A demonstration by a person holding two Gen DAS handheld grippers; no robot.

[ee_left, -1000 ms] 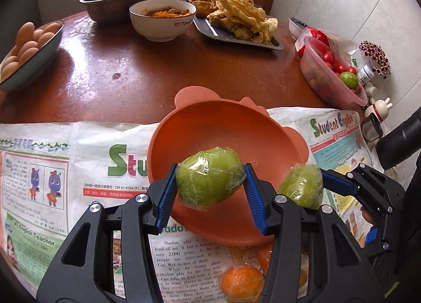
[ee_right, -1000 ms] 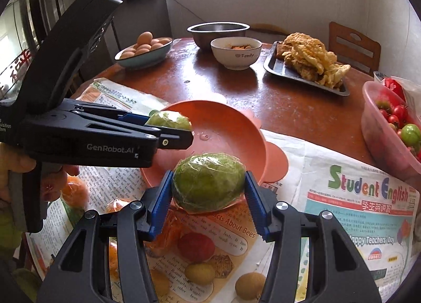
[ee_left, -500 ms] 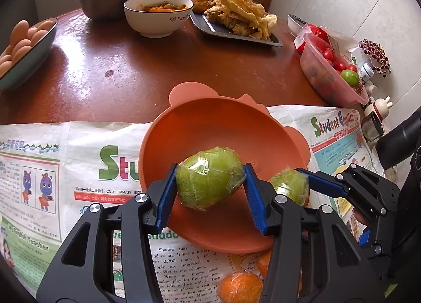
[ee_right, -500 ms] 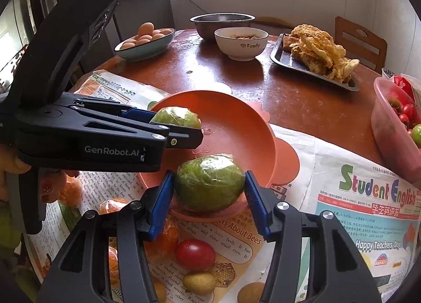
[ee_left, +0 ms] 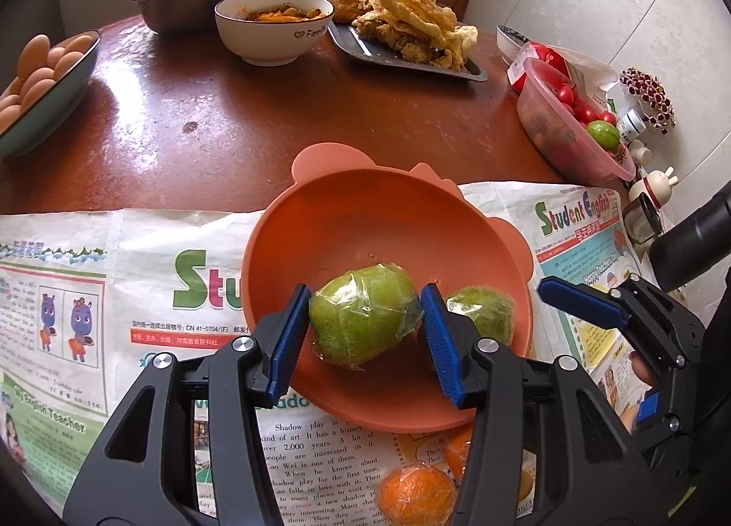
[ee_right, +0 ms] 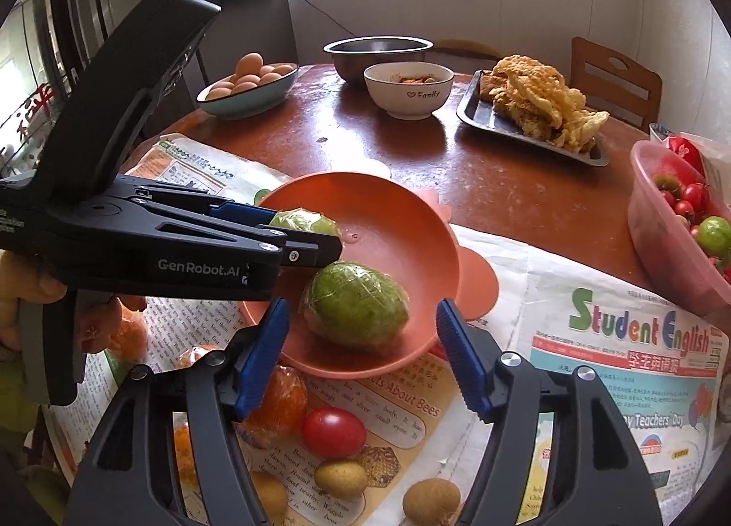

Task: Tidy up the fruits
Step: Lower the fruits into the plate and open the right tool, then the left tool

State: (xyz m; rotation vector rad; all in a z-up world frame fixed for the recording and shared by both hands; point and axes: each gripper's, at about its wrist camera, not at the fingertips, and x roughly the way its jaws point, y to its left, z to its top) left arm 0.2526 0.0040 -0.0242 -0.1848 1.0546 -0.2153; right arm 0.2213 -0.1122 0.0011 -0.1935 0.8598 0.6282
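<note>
From the left wrist view, the step in hand is dropping green fruits into the orange bowl (ee_left: 388,224), which sits on the newspaper (ee_left: 137,297) near the front edge of the worktop (ee_left: 228,115). The left gripper (ee_left: 365,334) has its fingers (ee_left: 288,339) closed narrowly on a wrapped green fruit (ee_left: 363,318), both blue pads pressing its sides, and holds it just over the near part of the bowl. A second green fruit (ee_left: 484,313) lies in the bowl's right side, just beyond the right-hand pad. The right gripper (ee_left: 575,302) shows at the right edge, one blue finger clear of that fruit. A wrapped orange (ee_left: 415,496) waits on the newspaper near the front edge.

From the right wrist view, the right gripper (ee_right: 363,352) is opening: its fingers (ee_right: 461,357) stand well apart on either side of the second green fruit (ee_right: 356,304) without touching it, and the fruit rests on the bowl's near floor (ee_right: 402,224). It has hold of nothing. The left gripper (ee_right: 292,247) reaches in from the left with its fruit (ee_right: 304,222) over the bowl's far-left side.

In my judgement the right hand's placing is done; next it should back away, and the left should lower and let go of its fruit. After that, the oranges (ee_right: 278,402), a red tomato (ee_right: 333,432) and small brown fruits (ee_right: 340,478) near the front edge remain.
</note>
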